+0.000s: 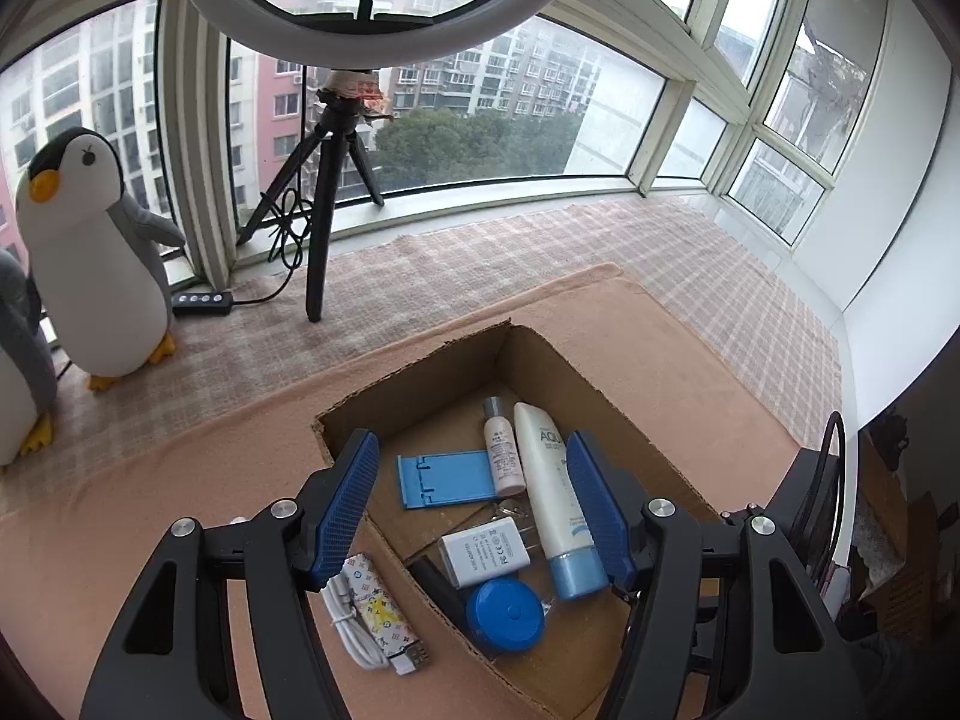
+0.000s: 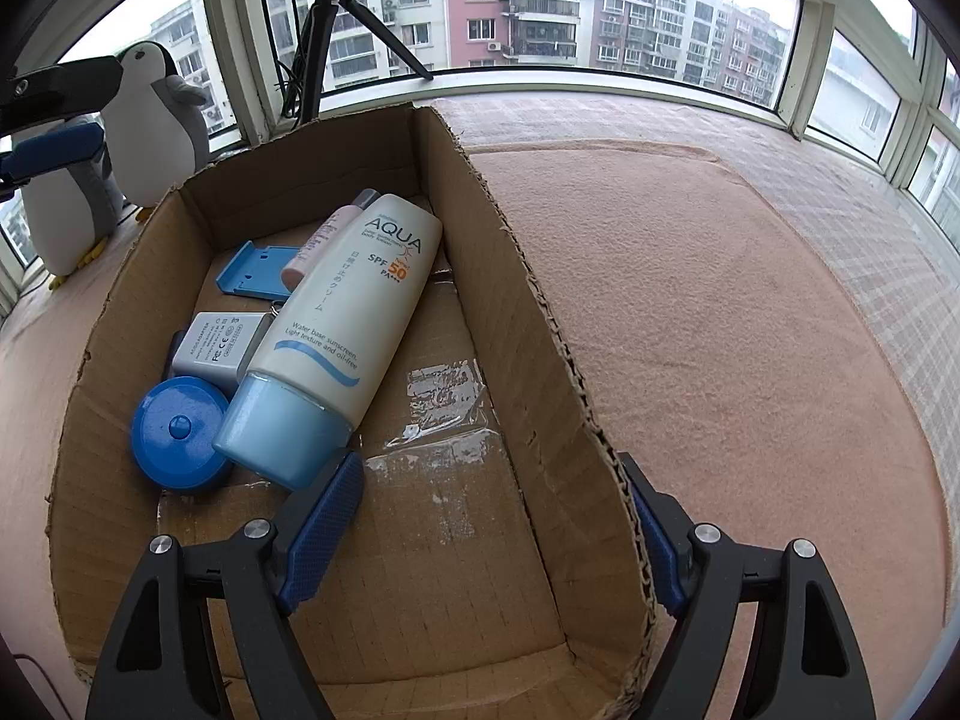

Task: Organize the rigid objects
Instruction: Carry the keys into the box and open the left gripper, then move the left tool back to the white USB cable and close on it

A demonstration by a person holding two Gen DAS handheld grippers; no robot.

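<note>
An open cardboard box [image 1: 414,378] [image 2: 516,276] sits on a peach mat. Inside lie a white AQUA sunscreen tube [image 1: 555,492] [image 2: 348,312], a small pink bottle [image 1: 503,450] [image 2: 321,240], a blue phone stand [image 1: 444,477] [image 2: 258,270], a white adapter [image 1: 486,555] [image 2: 219,348] and a round blue case [image 1: 504,615] [image 2: 177,432]. A patterned power bank [image 1: 384,606] with a white cable lies outside the box, by its left wall. My left gripper [image 1: 474,480] hovers open above the box. My right gripper [image 2: 489,540] is open and straddles the box's right wall, holding nothing.
A black slim object [image 1: 438,588] lies beside the adapter. Two penguin plush toys [image 1: 96,252] [image 2: 162,126] and a ring-light tripod [image 1: 318,210] with a cable remote [image 1: 201,303] stand near the window. The peach mat [image 2: 720,330] stretches right of the box, over plaid cloth [image 1: 690,252].
</note>
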